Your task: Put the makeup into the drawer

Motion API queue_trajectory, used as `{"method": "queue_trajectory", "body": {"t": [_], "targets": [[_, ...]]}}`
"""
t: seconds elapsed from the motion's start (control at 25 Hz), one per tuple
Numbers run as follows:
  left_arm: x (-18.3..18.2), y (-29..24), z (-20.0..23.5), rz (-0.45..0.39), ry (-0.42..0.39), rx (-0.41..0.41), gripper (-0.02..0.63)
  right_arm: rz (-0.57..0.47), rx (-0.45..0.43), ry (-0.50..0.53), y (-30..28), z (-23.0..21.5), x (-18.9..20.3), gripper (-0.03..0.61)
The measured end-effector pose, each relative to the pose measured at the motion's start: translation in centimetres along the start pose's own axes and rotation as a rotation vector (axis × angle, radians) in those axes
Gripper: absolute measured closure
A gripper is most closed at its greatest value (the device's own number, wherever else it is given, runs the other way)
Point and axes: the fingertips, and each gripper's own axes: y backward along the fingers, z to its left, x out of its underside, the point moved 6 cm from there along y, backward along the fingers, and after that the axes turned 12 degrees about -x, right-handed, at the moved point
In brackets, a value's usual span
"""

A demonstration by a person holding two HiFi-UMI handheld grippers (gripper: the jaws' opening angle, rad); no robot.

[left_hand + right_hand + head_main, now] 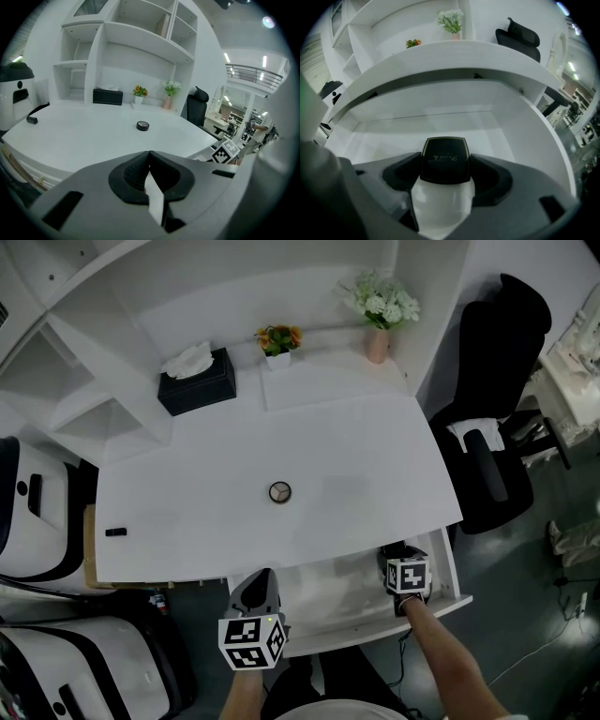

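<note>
The black square makeup compact (pixel 445 161) is sitting pinched between the two jaws of the right tool (pixel 446 169), whose pads are pressing on its left and right edges. The tool is pointing steeply down into the open white drawer (pixel 342 601), at its right end, so the compact is hanging inside the drawer's space just under the front edge of the surface (pixel 356 456). Whether the compact is touching the drawer floor cannot be told.

The left tool (pixel 149 174) is hovering at the drawer's left front corner, its jaws pressed together and gripping nothing.

On the surface above, a small round black compact (pixel 279 491) is lying near the middle, well apart from both tools. A small black item (pixel 115 532) is resting near the left edge. Along the back, a black tissue box (pixel 197 382) is standing at the left, a small pot of orange flowers (pixel 278 341) is sitting beside it, and a pink vase of white flowers (pixel 380 310) is standing further right. A black office chair (pixel 492 390) is standing off the right side of the surface.
</note>
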Motion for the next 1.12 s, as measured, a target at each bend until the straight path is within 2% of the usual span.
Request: {"method": "queue_trajectory", "body": {"t": [0.28, 0.48, 0.76, 0.92, 1.12], "targets": [[-0.8, 0.1, 0.0, -0.016, -0.004, -0.003, 0.611, -0.047, -0.029, 0.014, 0.7, 0.2, -0.1, 0.249], [-1.5, 0.2, -0.1, -0.037, -0.001, -0.013, 0.611, -0.189, -0.077, 0.012, 4.2, 1.4, -1.9, 0.247], [-2.7, 0.6, -0.7, -0.067, 0.010, -0.023, 0.611, -0.349, -0.173, 0.007, 10.2, 4.5, -4.3, 0.248], [-3.5, 1.1, -0.8, -0.087, 0.012, -0.039, 0.611, -0.420, -0.266, 0.015, 12.1, 7.3, -5.8, 0.248], [-4.1, 2.0, -0.5, -0.114, 0.021, -0.062, 0.611, -0.476, -0.377, 0.118, 12.3, 11.3, -9.6, 0.249]]}}
